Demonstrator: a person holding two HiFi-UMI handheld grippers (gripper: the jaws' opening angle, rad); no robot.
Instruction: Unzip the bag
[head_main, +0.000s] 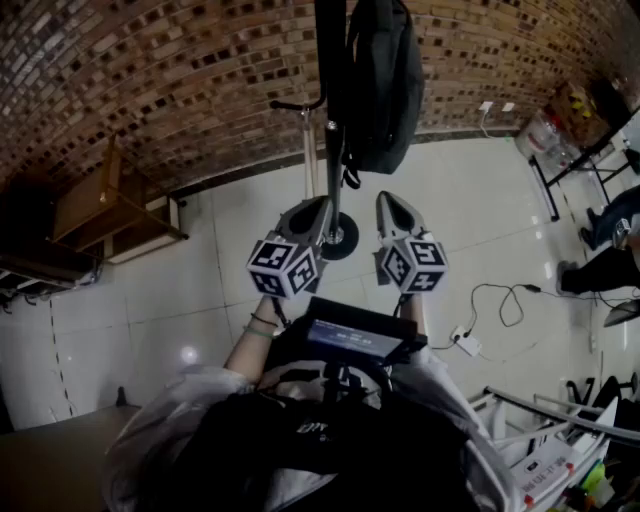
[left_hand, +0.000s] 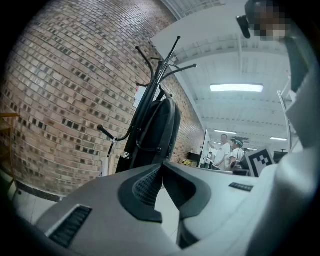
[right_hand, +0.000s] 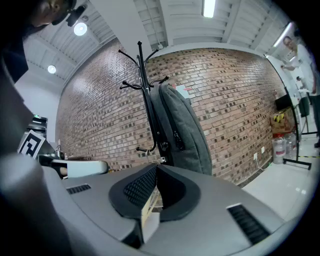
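The bag (head_main: 385, 80) hung high on a coat rack (head_main: 331, 150) in front of the brick wall (head_main: 170, 90). The left gripper (head_main: 322, 206) and the right gripper (head_main: 389, 201) were held up side by side near the bag, pointing at it but not touching it. Both had their jaws pressed together, with nothing between them.

The head camera looked steeply down past the left hand-held gripper (head_main: 322, 203) and the right hand-held gripper (head_main: 388, 197) to the floor (head_main: 470, 200), with the coat stand (head_main: 333, 150) and the hanging bag (head_main: 385, 80) just ahead. Each gripper camera sat low behind its own jaws and faced up at that same stand and bag from near. The left looked along the brick wall (left_hand: 65, 100), the right more squarely at it.
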